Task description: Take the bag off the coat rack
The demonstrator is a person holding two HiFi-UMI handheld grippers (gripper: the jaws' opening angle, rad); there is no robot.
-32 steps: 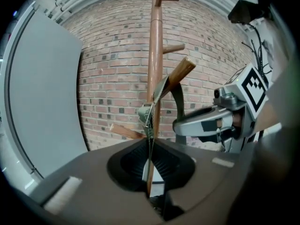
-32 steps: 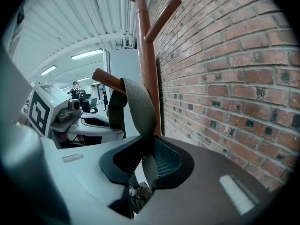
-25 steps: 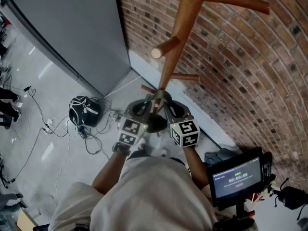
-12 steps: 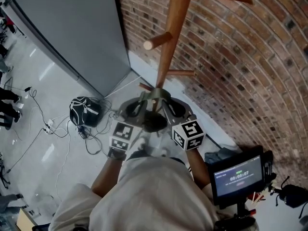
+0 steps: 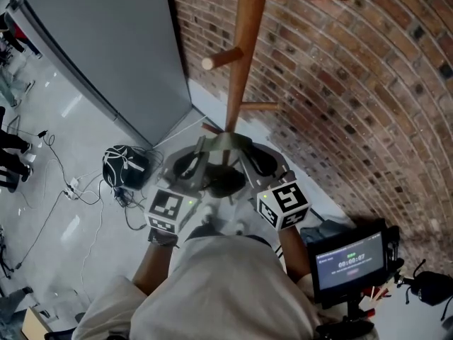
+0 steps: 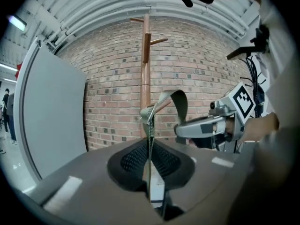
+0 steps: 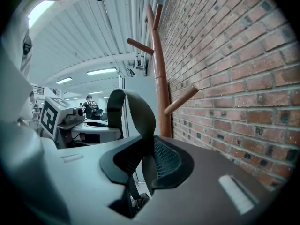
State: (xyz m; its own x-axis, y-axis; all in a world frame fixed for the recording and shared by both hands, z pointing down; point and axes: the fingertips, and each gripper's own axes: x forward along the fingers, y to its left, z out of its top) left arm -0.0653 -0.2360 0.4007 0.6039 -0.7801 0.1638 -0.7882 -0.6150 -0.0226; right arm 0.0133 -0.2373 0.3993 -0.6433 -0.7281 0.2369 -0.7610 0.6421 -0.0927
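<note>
At the left we see a grey panel [image 5: 106,48] and a black object [image 5: 125,163] among cables on the floor. Our left gripper [image 5: 192,164] has its fingers closed on the bag strap [image 5: 224,142], an olive band. The strap arches across to our right gripper [image 5: 257,163], whose fingers clamp its other end. It hangs just in front of the wooden coat rack [image 5: 239,55], by the brick wall [image 5: 368,98]. We cannot make out the bag's body.
</note>
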